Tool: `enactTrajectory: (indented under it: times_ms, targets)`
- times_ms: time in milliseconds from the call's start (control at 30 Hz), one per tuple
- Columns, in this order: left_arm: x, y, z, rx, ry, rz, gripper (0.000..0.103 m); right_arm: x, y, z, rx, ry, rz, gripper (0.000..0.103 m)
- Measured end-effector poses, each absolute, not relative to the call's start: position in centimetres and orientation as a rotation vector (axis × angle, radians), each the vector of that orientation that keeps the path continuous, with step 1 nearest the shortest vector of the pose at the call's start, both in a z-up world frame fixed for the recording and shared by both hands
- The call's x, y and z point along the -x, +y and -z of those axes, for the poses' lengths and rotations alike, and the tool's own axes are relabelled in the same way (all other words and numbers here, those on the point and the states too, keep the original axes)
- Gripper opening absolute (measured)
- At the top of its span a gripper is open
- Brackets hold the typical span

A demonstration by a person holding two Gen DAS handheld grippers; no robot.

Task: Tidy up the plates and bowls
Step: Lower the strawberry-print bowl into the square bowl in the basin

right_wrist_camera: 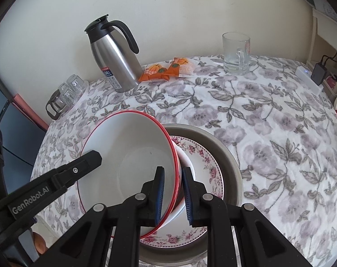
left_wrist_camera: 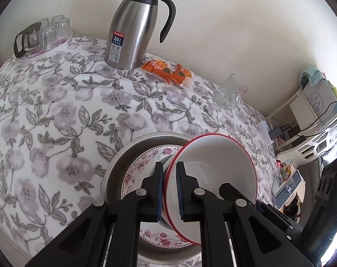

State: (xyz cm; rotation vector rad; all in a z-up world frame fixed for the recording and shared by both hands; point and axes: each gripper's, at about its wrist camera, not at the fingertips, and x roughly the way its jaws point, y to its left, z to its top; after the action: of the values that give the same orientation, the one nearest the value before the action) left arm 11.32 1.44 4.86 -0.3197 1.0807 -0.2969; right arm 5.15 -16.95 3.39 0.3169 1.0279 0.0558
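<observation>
Low in both wrist views, left gripper [left_wrist_camera: 170,188] and right gripper [right_wrist_camera: 173,192] each pinch the tilted red-rimmed bowl [right_wrist_camera: 126,155] by its rim – above a floral plate [right_wrist_camera: 209,169] (inside a metal basin [right_wrist_camera: 231,162]); next, probably lower it level and let go

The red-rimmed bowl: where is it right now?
The red-rimmed bowl is tilted above the floral plate in the metal basin, near the table's front edge, gripped on opposite rims by the left gripper and right gripper.

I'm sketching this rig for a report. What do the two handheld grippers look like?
Both the left gripper and the right gripper are matte black plastic linkages with silver pivot pins. Their jaws carry ribbed blue pads. White "GenRobot.AI" lettering marks the left one's side.
</observation>
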Motion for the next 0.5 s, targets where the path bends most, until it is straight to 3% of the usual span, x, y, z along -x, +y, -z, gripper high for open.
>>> enactTrajectory:
  times_ms: [500]
  targets:
    - [-11.2, 1.2, -4.7, 0.317, 1.081, 0.302, 0.010, -4.4, -18.1, -5.1, -0.315, 0.982, -0.039, 0.022]
